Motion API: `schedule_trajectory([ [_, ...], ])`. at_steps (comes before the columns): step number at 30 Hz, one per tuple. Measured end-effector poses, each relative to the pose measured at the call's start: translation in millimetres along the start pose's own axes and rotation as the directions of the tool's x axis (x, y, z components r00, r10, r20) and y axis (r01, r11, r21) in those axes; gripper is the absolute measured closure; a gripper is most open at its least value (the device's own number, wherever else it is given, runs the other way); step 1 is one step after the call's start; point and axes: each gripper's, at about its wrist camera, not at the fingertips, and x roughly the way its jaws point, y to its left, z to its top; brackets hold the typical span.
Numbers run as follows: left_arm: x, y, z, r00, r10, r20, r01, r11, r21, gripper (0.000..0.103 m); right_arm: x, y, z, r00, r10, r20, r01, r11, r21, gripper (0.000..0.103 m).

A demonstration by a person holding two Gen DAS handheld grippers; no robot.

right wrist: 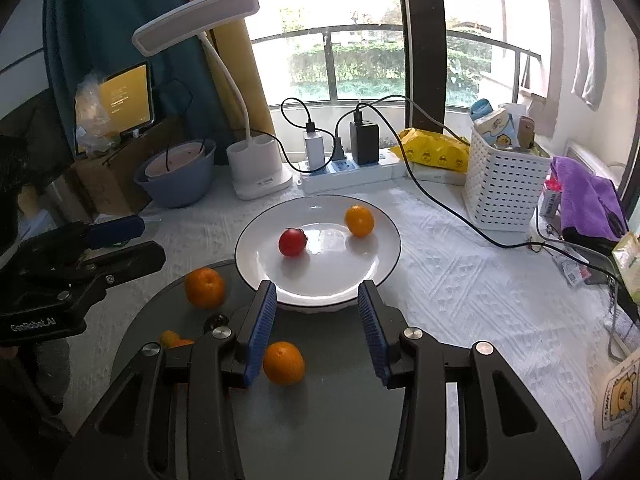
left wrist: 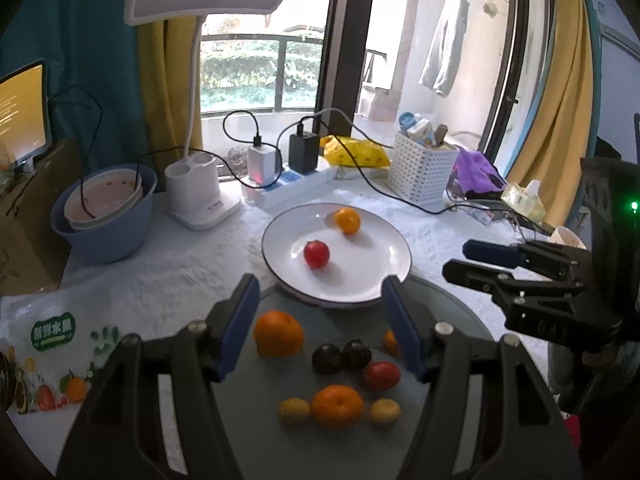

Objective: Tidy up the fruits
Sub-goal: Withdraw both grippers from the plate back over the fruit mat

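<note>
Glossy glazed white plate, textured white tablecloth, perforated plastic basket, fuzzy purple cloth

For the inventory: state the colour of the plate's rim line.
Dark, near-black line around the white plate; clearest in the right wrist view.

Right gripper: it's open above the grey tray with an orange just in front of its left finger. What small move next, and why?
Probably shift the right gripper slightly left and down to straddle the orange, then close. Its jaws are empty, and the white plate beyond holds only a red fruit and a small orange fruit, with room for more.
</note>
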Motion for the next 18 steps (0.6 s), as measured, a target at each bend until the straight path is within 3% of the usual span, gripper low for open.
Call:
schedule_trajectory([
  [18,-10,-9,-40,0.999,0.004,-0.054,-0.004,1.000,-0.014,0.038,-5,10,-35,0.999,0.017,-0.041,-0.016,1.000,0.011,0.058],
])
